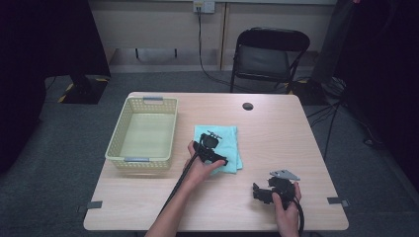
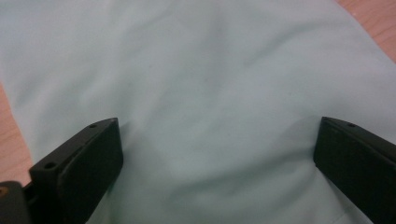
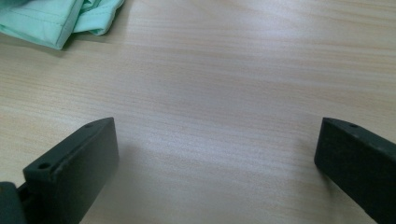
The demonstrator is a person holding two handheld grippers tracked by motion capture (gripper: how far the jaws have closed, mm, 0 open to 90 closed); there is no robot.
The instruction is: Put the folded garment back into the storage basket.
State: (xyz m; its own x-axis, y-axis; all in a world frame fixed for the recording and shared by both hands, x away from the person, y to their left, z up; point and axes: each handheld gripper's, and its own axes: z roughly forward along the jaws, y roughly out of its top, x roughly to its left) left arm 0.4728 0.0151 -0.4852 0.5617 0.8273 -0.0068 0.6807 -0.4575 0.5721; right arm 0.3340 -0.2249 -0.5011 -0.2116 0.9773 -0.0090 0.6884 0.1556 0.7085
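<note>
Left gripper (image 1: 211, 148): I've got it right over the mint-green cloth (image 1: 228, 140), jaws spread wide, fabric showing between them, nothing clamped.
Right gripper (image 1: 262, 192): I'm holding it low at the near right of the surface (image 1: 276, 128), jaws wide apart over bare wood, nothing held.
Cloth: folded, lying mid-surface, just right of the basket (image 1: 143, 132).
Basket: yellow, near the left edge.
Chair (image 1: 267, 54): black, beyond the far edge.

The left hand (image 1: 197, 170) holds the left gripper (image 1: 213, 140) out toward 12 o'clock, with its jaws wide apart. The right hand (image 1: 286, 207) holds the right gripper (image 1: 257, 192) low at 5 o'clock, pointing toward 9 o'clock, jaws also wide apart.
</note>
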